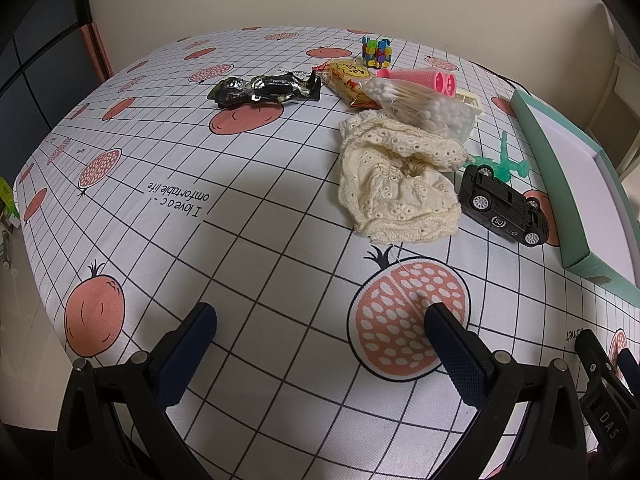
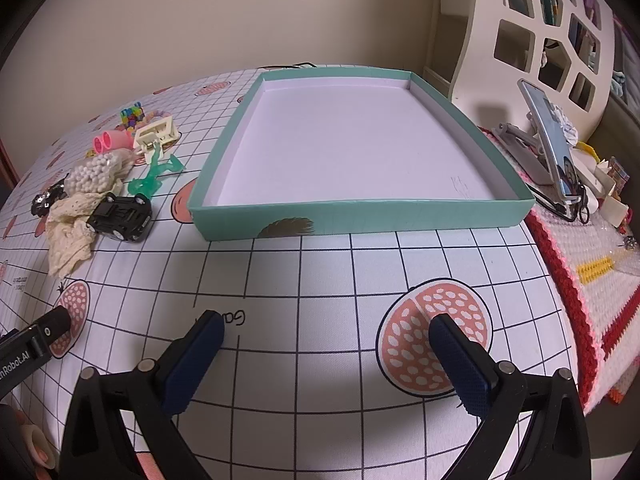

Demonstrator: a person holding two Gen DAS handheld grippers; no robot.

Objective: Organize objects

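Left gripper (image 1: 320, 322): fingers spread wide, nothing between them, held low over the tablecloth (image 1: 248, 248) near its front edge.
Right gripper (image 2: 326, 334): fingers likewise spread apart and empty, pointed at the tray (image 2: 360, 216).
Tray: shallow green-walled box with a white floor, nothing inside; sits on the right part of the table.
Toy car (image 1: 502, 204): black, tipped on its side, just left of the tray, touching the cloth (image 1: 396, 184).
Cloth: cream lace fabric, crumpled, lying in the middle of the pile.
Cotton swabs (image 1: 424, 104): clear bag, resting against the far edge of the cloth.
Green plastic toy (image 1: 506, 160): translucent, between the car and the tray wall.
Snack packet (image 1: 348, 82): yellow, partly under the swabs.
Dark wrapper (image 1: 264, 88): shiny, crumpled, left of the packet, apart from the pile.
Pink binoculars (image 1: 428, 79): behind the swabs.
Coloured block toy (image 1: 376, 53): farthest back, standing alone.
Phone on stand (image 2: 554, 140): on a knitted mat to the right of the table.
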